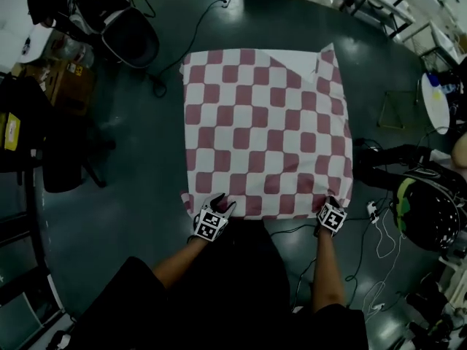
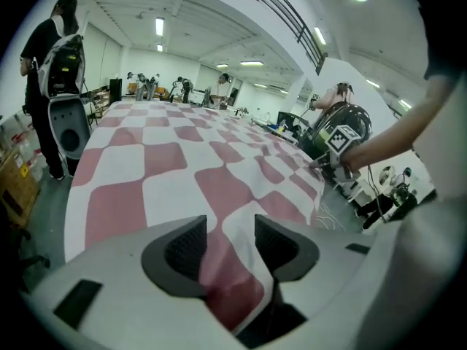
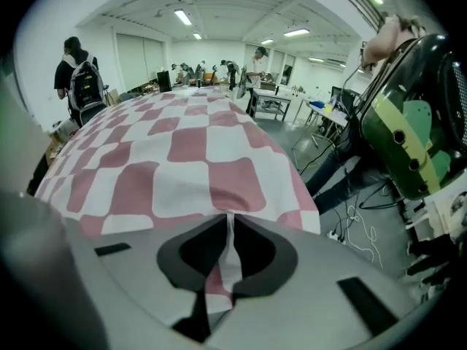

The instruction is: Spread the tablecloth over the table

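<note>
Dark grey floor surrounds the table in the head view, with a black chair (image 1: 131, 36) at the upper left and loose white cables (image 1: 379, 233) at the lower right. The red-and-white checked tablecloth (image 1: 266, 130) lies flat over the whole tabletop. Its far right corner (image 1: 323, 63) is folded back and shows a plain white underside. The left gripper (image 1: 218, 207) sits at the near left edge of the cloth and the right gripper (image 1: 333, 207) at the near right corner, each with its marker cube facing up.

From the left gripper view, the cloth stretches away across the table. A fold of its near edge lies loose between the jaws, which stand apart with a clear gap on either side of the fabric. The right gripper shows at the far side of that edge, beside a forearm. A person with a backpack (image 2: 55, 60) stands at the left.

From the right gripper view, the jaws are nearly together, pinching a thin ridge of the cloth's hem between the pads. The checked surface runs away beyond them and drapes over the right edge. A black and green object (image 3: 416, 122) stands close on the right.
</note>
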Motion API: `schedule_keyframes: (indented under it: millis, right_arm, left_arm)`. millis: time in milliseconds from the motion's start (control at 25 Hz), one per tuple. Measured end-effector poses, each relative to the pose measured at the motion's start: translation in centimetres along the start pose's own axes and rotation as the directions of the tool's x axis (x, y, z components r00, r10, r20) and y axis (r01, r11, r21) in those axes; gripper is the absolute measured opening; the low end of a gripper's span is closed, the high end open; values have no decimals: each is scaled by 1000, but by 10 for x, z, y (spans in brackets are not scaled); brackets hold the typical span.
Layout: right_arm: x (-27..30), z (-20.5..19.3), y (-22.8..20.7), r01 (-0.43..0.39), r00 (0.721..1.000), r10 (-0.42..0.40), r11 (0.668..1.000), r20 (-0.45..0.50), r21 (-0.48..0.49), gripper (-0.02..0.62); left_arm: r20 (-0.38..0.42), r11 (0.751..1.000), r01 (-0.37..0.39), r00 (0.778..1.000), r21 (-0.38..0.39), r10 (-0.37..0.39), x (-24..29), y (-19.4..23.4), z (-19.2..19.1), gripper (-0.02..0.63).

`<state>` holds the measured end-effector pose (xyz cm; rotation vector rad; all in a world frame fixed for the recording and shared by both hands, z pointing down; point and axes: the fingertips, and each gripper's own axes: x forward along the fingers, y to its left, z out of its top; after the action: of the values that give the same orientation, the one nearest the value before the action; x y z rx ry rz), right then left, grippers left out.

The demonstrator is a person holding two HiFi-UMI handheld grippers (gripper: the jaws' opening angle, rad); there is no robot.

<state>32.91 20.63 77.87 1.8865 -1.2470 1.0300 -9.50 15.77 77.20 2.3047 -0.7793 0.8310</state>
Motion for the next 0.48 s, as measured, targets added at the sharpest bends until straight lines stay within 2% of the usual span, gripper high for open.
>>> schedule_keyframes:
  millis: [120, 240, 360, 480]
  right_arm:
    - [-23, 8, 12, 1, 999, -2, 999, 35, 39, 43]
    - [-48, 47, 46, -91, 983, 93, 996, 157, -25, 41]
    - [-62, 99, 82, -201, 944, 228, 970, 239, -133, 43]
    - [-62, 156, 121, -308, 892, 367, 921, 265, -239, 43]
  left_arm:
    - [12, 999, 36, 999, -8, -36, -12, -4, -7, 202]
    - [14, 997, 54, 998, -48, -53, -19, -3, -10, 202]
    - [-8, 991, 107, 994, -82, -108, -17, -12, -15, 202]
    - [-12, 979, 162, 986, -120, -165, -19, -9, -6, 204]
